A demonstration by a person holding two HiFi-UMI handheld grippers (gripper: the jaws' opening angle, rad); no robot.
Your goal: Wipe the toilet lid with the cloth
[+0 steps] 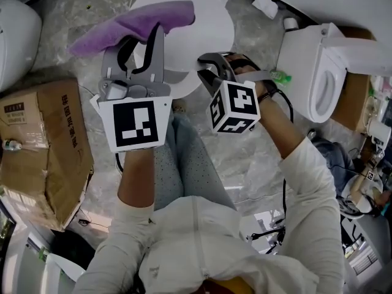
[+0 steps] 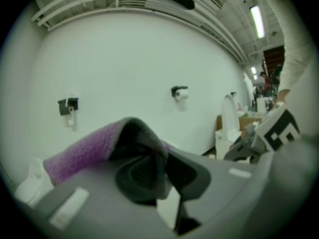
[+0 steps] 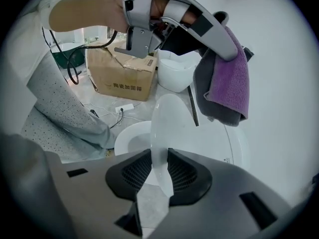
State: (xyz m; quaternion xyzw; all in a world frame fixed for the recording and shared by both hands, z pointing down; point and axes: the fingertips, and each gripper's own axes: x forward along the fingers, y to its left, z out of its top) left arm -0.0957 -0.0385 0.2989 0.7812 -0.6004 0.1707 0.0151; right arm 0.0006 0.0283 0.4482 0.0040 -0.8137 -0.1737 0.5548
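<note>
With fingers (image 2: 142,176) of the left gripper (image 1: 144,45) clenched on the cloth (image 1: 131,22) over the toilet lid (image 1: 208,29), and pads (image 3: 127,176) of the right gripper (image 3: 158,176) apparently spread loose astride the lid's edge, lower the cloth flat, then sweep in overlapping strokes.

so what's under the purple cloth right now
The purple cloth drapes over the left gripper, whose jaws clamp it; below lies the white toilet lid. The jaw tips and the lid's patch beneath are covered.
</note>
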